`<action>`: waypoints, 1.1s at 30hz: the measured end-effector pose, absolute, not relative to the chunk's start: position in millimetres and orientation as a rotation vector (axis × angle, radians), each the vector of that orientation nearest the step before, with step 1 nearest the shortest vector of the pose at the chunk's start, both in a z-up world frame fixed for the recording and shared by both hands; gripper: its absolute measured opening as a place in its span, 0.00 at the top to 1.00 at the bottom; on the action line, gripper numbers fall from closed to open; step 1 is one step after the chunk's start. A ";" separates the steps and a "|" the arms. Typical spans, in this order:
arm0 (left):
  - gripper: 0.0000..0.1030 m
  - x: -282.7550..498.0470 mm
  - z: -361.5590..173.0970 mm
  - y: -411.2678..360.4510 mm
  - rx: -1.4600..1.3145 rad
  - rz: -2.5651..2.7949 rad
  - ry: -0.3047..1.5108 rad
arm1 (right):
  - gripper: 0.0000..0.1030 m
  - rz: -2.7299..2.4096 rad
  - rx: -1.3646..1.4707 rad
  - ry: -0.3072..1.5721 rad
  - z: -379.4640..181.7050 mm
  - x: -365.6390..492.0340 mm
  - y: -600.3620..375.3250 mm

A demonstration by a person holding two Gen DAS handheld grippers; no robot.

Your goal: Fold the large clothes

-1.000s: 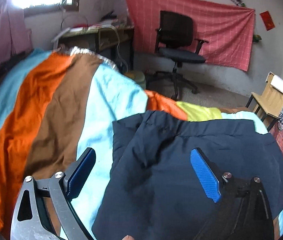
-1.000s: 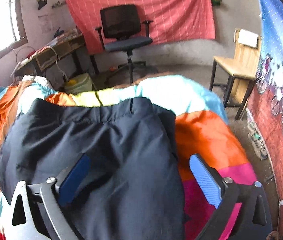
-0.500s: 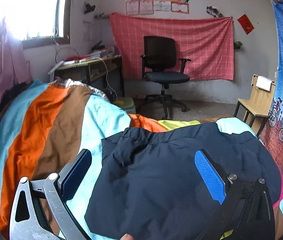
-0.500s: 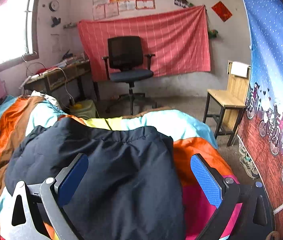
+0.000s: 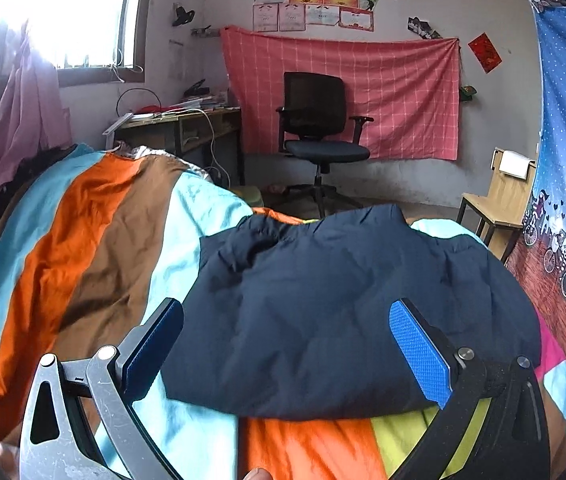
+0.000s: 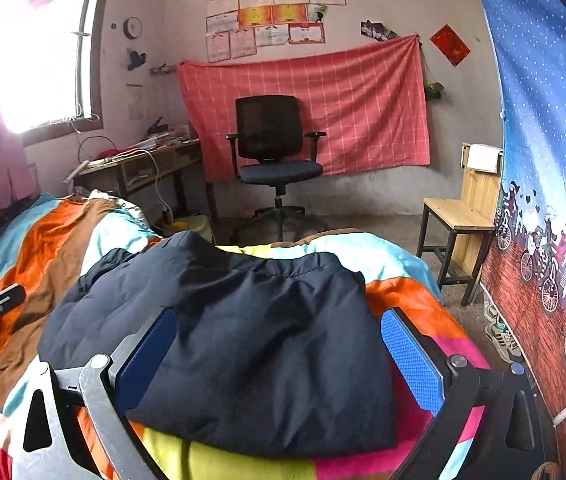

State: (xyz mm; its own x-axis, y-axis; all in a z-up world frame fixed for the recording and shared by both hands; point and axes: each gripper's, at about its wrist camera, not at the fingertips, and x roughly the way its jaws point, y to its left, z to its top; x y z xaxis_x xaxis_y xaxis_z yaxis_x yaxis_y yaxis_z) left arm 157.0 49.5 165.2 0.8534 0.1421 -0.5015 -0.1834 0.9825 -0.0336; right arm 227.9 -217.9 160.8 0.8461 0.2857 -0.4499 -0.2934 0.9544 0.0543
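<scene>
We held two grippers above a bed. A dark navy padded jacket lay on the striped, many-coloured bedspread, already gathered into a thick, roughly rectangular bundle near us. The left gripper hung over it with blue pads spread wide, gripping nothing. The right gripper was likewise spread apart and empty, above the jacket's right half. Neither appeared to touch the cloth. We judged the folding mostly done: the bundle looked compact, though its far left corner was rumpled and might need smoothing. Beyond the bed stood an office chair before a pink cloth.
</scene>
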 end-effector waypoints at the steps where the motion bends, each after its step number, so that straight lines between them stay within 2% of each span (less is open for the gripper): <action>1: 0.02 154.3 164.7 48.9 -0.077 0.175 0.519 | 0.00 0.308 -0.023 0.471 159.7 223.5 -215.2; 13: 0.02 124.4 147.2 37.6 -0.028 0.162 0.493 | 0.00 0.321 -0.002 0.467 134.2 179.1 -199.9; 33: 0.02 104.1 109.4 33.2 0.012 0.160 0.589 | 0.00 0.357 -0.040 0.529 109.5 153.3 -179.2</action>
